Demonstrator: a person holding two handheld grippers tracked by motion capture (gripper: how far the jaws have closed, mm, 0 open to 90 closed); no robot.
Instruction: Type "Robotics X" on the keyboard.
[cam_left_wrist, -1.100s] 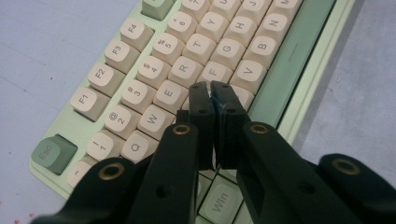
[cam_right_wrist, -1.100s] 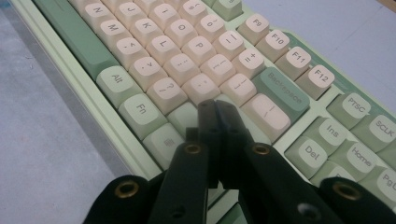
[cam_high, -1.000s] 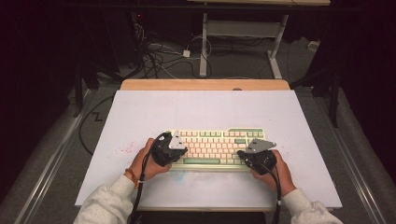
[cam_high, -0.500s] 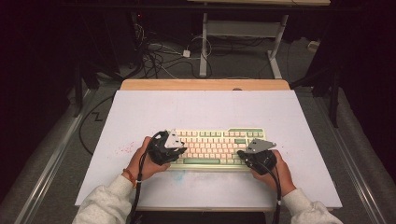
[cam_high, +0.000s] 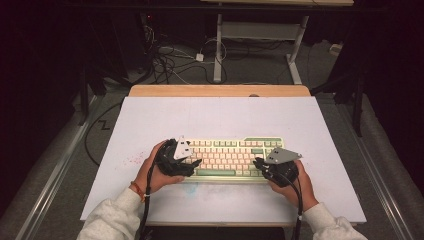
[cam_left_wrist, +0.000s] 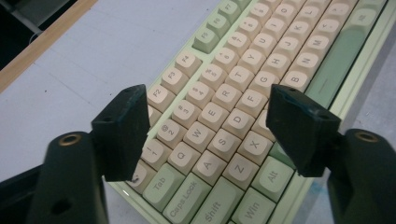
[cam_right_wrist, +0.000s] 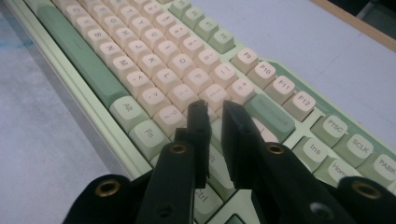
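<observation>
Left hand-held gripper (cam_left_wrist: 205, 135): jaws wide, just been opening, nothing gripped, poised over the keyboard (cam_left_wrist: 243, 93) letter keys at lower centre; its pads hide several keys. Right hand-held gripper (cam_right_wrist: 212, 112): jaws narrow, a slim gap, just been opening, masking keys beneath. Keyboard lies low-centre on the white surface (cam_high: 220, 117), ends covered by both grippers.

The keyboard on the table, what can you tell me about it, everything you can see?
The keyboard is a pale green case with cream letter keys and green space bar and modifier keys, plastic by the look. It lies flat on the white table, near the person's edge. The left gripper hovers over its left end, jaws wide apart with nothing between them. The right gripper sits low over its right end, jaws nearly together; whether they touch a key is unclear.
</observation>
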